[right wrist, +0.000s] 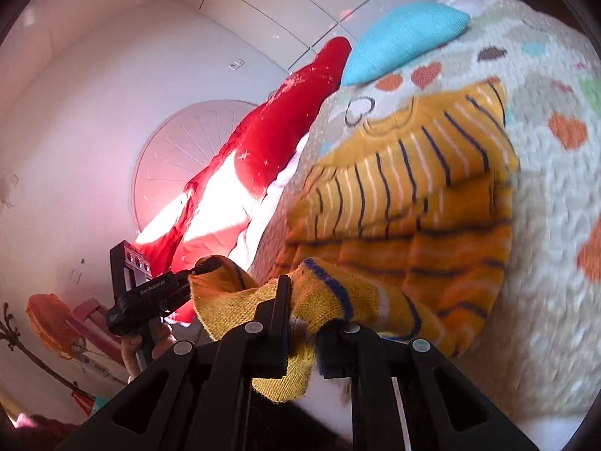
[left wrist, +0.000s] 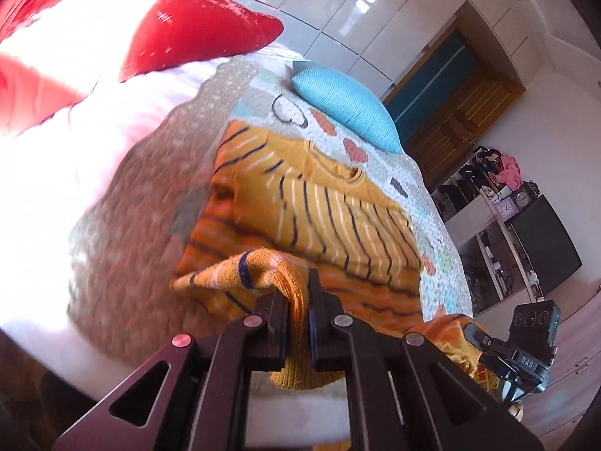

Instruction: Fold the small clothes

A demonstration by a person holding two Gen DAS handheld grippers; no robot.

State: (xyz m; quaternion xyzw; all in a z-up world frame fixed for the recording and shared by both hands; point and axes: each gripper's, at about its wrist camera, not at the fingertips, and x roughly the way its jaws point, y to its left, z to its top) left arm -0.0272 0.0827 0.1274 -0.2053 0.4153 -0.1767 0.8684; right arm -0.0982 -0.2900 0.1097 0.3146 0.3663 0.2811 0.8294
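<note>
Holding the hem of the mustard striped sweater (left wrist: 323,210) in both grippers, we have its near edge lifted off the bed while the rest of the garment lies spread on the heart-patterned quilt (left wrist: 379,158). Our left gripper (left wrist: 298,300) is pinched narrow on a bunched fold of knit that rises between its fingers and drapes down over them; the sweater's body stretches away just ahead of it. Our right gripper (right wrist: 304,308) is likewise clamped on a raised fold of the same hem, with the fabric spilling over both sides of its fingers. From the right wrist view the left gripper shows at the sweater's other near corner, touching the cloth. The collar end of the sweater points toward a turquoise pillow (left wrist: 345,101) that rests on the quilt, near but apart from the garment. A red cushion (left wrist: 195,26) lies farther off on the white sheet (left wrist: 75,158) beside the quilt.
</note>
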